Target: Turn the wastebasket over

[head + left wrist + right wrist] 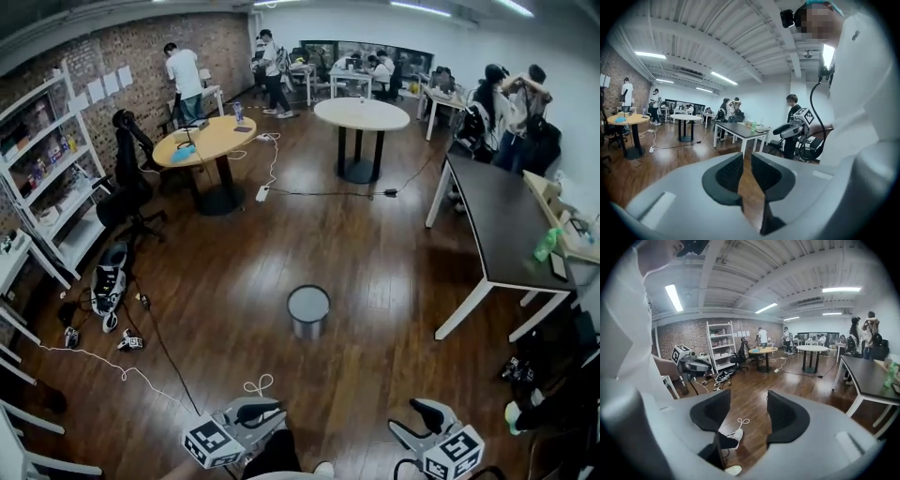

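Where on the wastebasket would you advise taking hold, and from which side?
Probably the top rim of the wastebasket, from above on the near side: it stands on end, and its round wall looks too wide for jaws. Whether the top is open is unclear.

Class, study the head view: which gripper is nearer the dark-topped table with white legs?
Right. The right gripper sits low at the right, just below the near end of the dark-topped table; the left gripper is further left, across the floor.
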`<state>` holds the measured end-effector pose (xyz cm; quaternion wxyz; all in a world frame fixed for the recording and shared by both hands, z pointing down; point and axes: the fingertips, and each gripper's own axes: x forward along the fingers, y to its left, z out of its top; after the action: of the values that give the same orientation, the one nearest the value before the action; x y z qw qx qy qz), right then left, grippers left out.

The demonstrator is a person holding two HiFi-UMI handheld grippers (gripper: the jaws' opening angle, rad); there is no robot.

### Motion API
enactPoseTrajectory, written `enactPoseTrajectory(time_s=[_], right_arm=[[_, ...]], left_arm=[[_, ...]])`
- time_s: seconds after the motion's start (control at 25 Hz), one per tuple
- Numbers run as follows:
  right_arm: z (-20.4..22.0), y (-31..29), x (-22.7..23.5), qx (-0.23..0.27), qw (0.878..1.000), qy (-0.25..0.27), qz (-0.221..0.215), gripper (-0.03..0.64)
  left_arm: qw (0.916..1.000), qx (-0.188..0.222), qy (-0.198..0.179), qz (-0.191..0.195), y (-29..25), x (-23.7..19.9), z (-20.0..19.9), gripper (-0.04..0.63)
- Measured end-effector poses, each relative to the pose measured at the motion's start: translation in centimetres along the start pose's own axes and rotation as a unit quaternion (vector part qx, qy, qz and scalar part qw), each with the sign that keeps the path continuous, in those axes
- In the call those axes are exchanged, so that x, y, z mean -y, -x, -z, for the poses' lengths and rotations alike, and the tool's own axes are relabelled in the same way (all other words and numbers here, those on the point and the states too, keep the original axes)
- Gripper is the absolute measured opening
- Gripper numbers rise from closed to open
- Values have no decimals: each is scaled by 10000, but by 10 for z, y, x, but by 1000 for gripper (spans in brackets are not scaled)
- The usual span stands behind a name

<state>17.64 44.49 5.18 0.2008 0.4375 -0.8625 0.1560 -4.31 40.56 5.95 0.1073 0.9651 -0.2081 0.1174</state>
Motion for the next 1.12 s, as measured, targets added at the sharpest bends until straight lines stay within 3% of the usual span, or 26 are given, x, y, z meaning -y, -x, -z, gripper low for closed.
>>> enactPoseTrajectory(time_s=[0.36, 1.12], right_arm=[[-19, 59, -28, 677, 9970, 369, -66, 252], [-27, 67, -53, 832, 9938, 631, -389, 245]], left_arm=[[9987, 285, -407, -145, 22, 45, -30, 59], [9967, 444, -581, -358, 35, 71, -34, 69]])
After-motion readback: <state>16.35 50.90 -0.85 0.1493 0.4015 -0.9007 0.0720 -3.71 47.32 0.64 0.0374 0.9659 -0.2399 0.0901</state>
